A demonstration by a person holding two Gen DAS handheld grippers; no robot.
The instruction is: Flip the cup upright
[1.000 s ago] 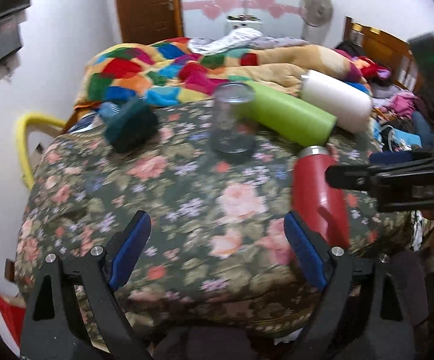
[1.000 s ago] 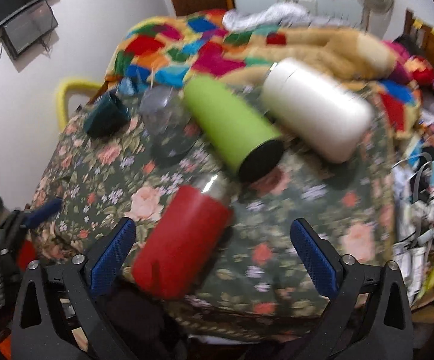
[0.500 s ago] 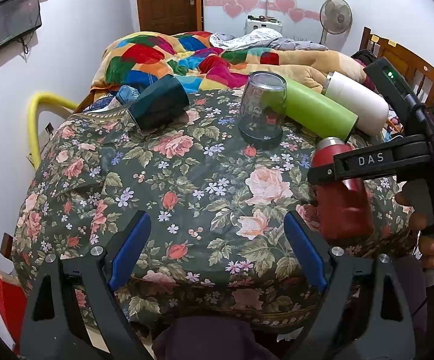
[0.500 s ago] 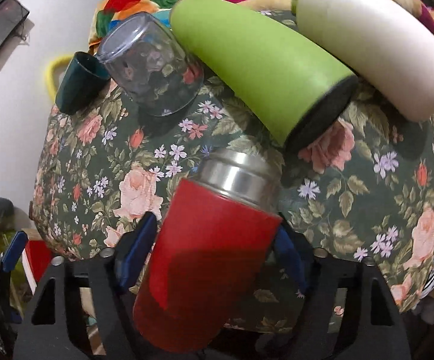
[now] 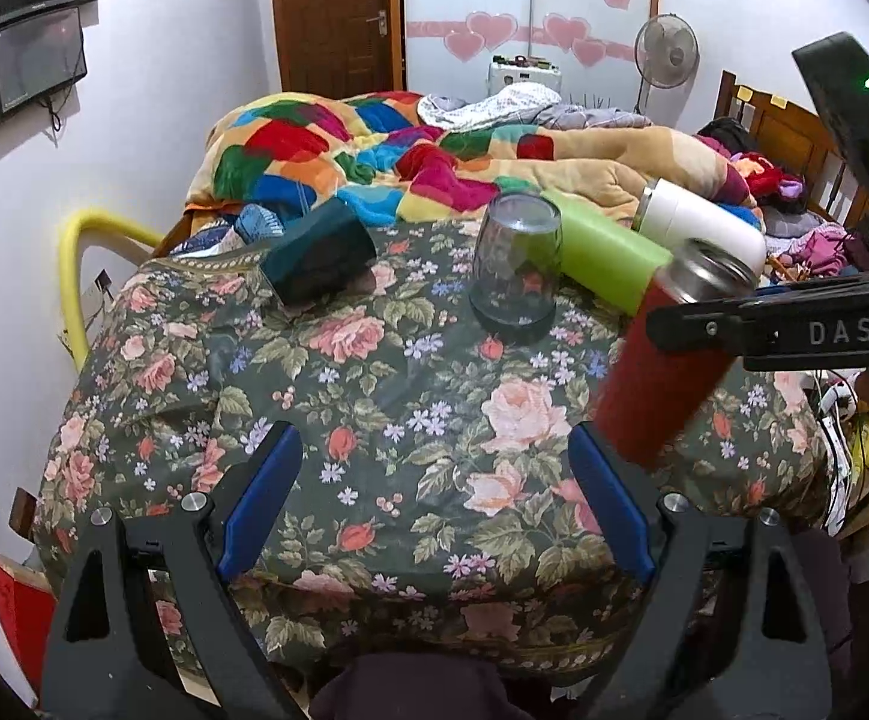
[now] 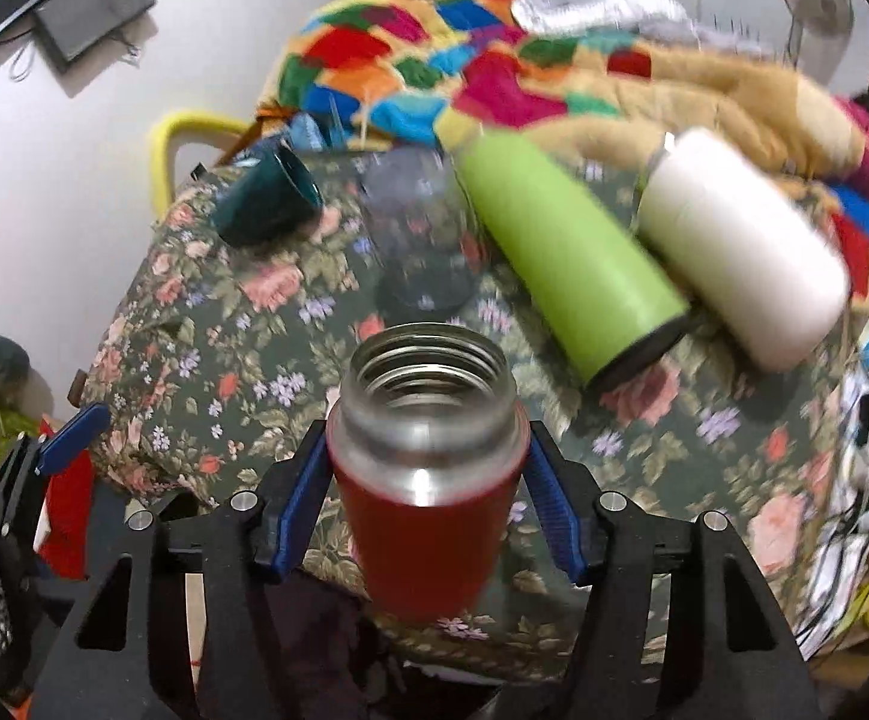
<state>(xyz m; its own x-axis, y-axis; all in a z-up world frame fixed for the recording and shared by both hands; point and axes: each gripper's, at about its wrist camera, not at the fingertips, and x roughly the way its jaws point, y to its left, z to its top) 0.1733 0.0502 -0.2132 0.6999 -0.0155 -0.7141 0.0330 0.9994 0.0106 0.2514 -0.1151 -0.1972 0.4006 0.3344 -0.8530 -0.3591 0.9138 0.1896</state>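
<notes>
My right gripper (image 6: 428, 498) is shut on the red cup (image 6: 422, 516), a red flask with a steel open mouth, and holds it tilted above the floral table, mouth pointing up and away. In the left wrist view the red cup (image 5: 662, 378) leans at the right, gripped by the right gripper (image 5: 698, 324). My left gripper (image 5: 434, 510) is open and empty over the table's near edge.
On the floral table (image 5: 374, 420) stand an upturned clear glass (image 5: 515, 261), a dark teal cup on its side (image 5: 317, 252), a green bottle lying down (image 6: 566, 264) and a white bottle lying down (image 6: 740, 246). A bed with a colourful quilt lies behind.
The right gripper closed on the red cup, lifted it off the table and tipped it from lying down towards upright. The left gripper stayed open.
</notes>
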